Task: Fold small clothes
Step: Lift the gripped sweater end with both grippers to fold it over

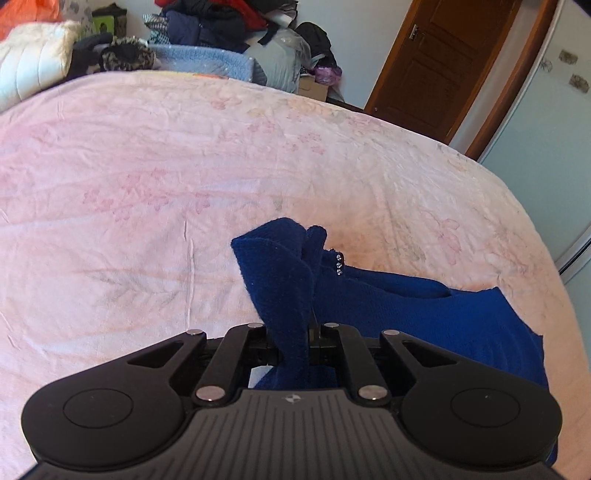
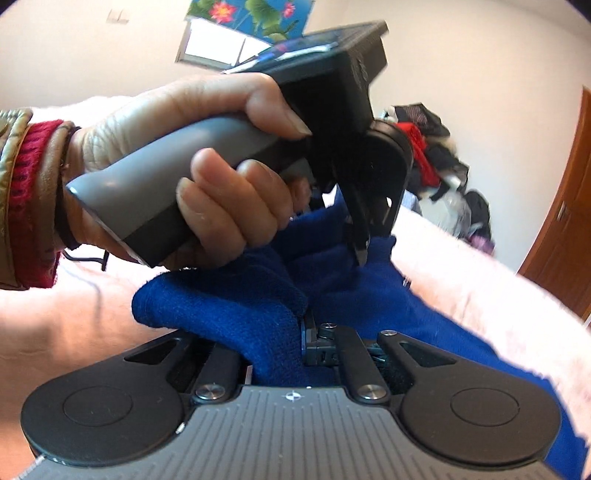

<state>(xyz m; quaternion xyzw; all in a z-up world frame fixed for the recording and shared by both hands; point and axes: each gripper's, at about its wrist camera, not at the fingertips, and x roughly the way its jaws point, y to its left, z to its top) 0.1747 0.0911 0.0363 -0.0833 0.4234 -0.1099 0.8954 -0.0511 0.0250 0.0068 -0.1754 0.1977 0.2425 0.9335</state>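
1. Blue knit garment [image 1: 424, 306] is clamped between the closed jaws of the left hand-held gripper [image 1: 295, 332]; a folded corner of the cloth stands up just ahead of the jaws, and the rest is spread to the right of this hand-held gripper on the bed.
2. Three small shiny studs [image 1: 338, 263] are seen on the cloth, just beyond the raised corner.
3. The same garment [image 2: 236, 314] is also pinched by the right hand-held gripper [image 2: 304, 334], whose jaws are pressed together on a thick bunched fold; the cloth is heaped ahead of it and to its left.
4. Directly ahead of the right hand-held gripper, the left hand-held gripper [image 2: 360, 254] is held by a hand [image 2: 192, 166] around its grey handle, with its tip buried in the blue cloth.
5. The pink flowered bedsheet [image 1: 147, 177] is spread ahead of the left hand-held gripper, and a pile of clothes [image 1: 221, 26] is seen far beyond it, near a brown door [image 1: 443, 66].
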